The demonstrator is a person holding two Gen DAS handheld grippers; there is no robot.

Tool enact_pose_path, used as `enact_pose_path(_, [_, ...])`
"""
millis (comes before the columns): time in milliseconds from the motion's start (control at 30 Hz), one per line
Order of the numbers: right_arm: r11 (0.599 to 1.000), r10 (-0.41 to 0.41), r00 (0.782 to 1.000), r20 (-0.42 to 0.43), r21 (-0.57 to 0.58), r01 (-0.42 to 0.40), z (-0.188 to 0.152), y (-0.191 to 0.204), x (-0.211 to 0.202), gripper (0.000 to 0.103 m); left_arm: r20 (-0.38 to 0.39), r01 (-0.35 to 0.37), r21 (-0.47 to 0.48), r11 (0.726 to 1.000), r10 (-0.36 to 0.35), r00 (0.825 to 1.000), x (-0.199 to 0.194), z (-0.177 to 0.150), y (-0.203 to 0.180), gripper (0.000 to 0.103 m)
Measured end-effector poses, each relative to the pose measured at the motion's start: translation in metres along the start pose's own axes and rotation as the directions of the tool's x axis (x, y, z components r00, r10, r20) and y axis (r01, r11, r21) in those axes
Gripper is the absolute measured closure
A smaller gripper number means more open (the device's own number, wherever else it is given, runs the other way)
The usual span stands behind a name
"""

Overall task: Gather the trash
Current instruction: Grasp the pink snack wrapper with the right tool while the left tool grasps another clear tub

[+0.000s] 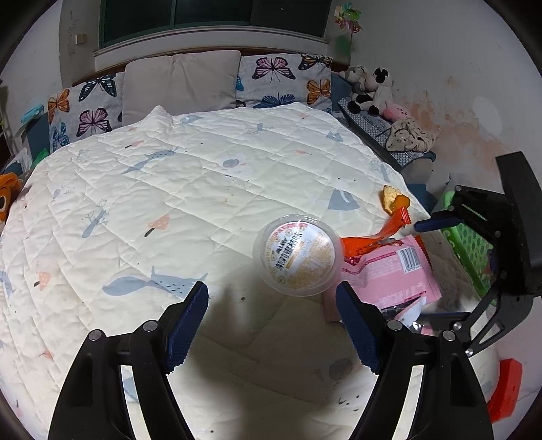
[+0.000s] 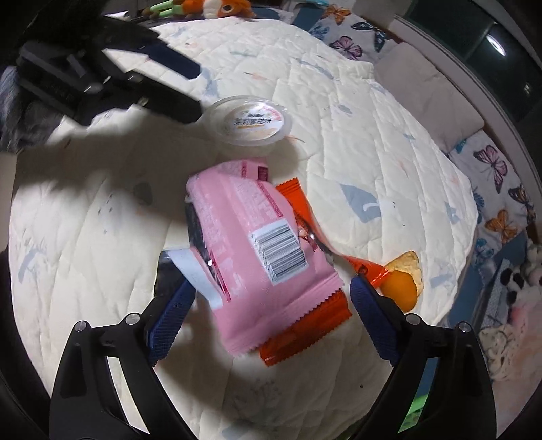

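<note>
A round clear plastic cup with a printed lid point(image 1: 297, 257) lies on the white quilt, just beyond my open left gripper point(image 1: 272, 298); it also shows in the right wrist view point(image 2: 250, 121). A pink snack wrapper point(image 2: 250, 250) lies over an orange wrapper point(image 2: 305, 335), with a piece of orange peel point(image 2: 403, 277) beside them. My right gripper point(image 2: 271, 294) is open, its jaws on either side of the pink wrapper's near end. The pink wrapper point(image 1: 389, 270), orange wrapper point(image 1: 372, 242) and peel point(image 1: 393, 198) also show in the left wrist view, as does the right gripper point(image 1: 437, 221).
The quilt point(image 1: 169, 203) covers a bed with butterfly pillows point(image 1: 284, 78) at its head. A green basket point(image 1: 471, 243) stands beside the bed's right edge. Plush toys point(image 1: 369, 88) sit on a bench by the wall. An orange plush toy point(image 2: 216, 6) lies at the far side.
</note>
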State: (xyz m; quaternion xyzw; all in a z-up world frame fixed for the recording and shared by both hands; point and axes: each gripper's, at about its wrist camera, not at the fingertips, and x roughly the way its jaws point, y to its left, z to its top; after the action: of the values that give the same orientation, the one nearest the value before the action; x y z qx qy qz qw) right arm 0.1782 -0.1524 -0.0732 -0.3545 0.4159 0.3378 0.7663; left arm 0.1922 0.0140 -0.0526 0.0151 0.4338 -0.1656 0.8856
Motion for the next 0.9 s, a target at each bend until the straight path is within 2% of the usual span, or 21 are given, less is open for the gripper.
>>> enact_pose_path(200, [0.999, 0.0, 1.0, 0.004, -0.049, 0.0, 0.009, 0.001, 0.003, 0.011, -0.006, -0.003, -0.022, 1.0, 0.002, 1.0, 0.003, -0.003, 0.009, 0.028])
enact_pose_path(400, [0.992, 0.046, 0.999, -0.002, -0.119, -0.046, 0.028, 0.014, 0.018, 0.009, -0.01, -0.003, -0.022, 1.0, 0.003, 1.0, 0.002, -0.006, 0.013, 0.028])
enact_pose_path(533, [0.994, 0.081, 0.997, 0.002, -0.071, -0.081, 0.034, 0.012, 0.027, 0.013, -0.019, -0.006, -0.028, 1.0, 0.006, 1.0, 0.004, -0.007, 0.017, 0.028])
enact_pose_path(667, [0.993, 0.12, 0.993, 0.008, 0.014, -0.12, 0.03, 0.007, 0.024, 0.034, -0.023, 0.01, -0.037, 0.999, -0.011, 1.0, 0.006, -0.005, 0.018, 0.028])
enact_pose_path(900, [0.982, 0.113, 0.991, 0.078, 0.144, -0.123, 0.012, 0.003, -0.004, 0.037, -0.02, 0.041, -0.004, 0.999, -0.041, 0.999, 0.017, 0.007, 0.001, 0.022])
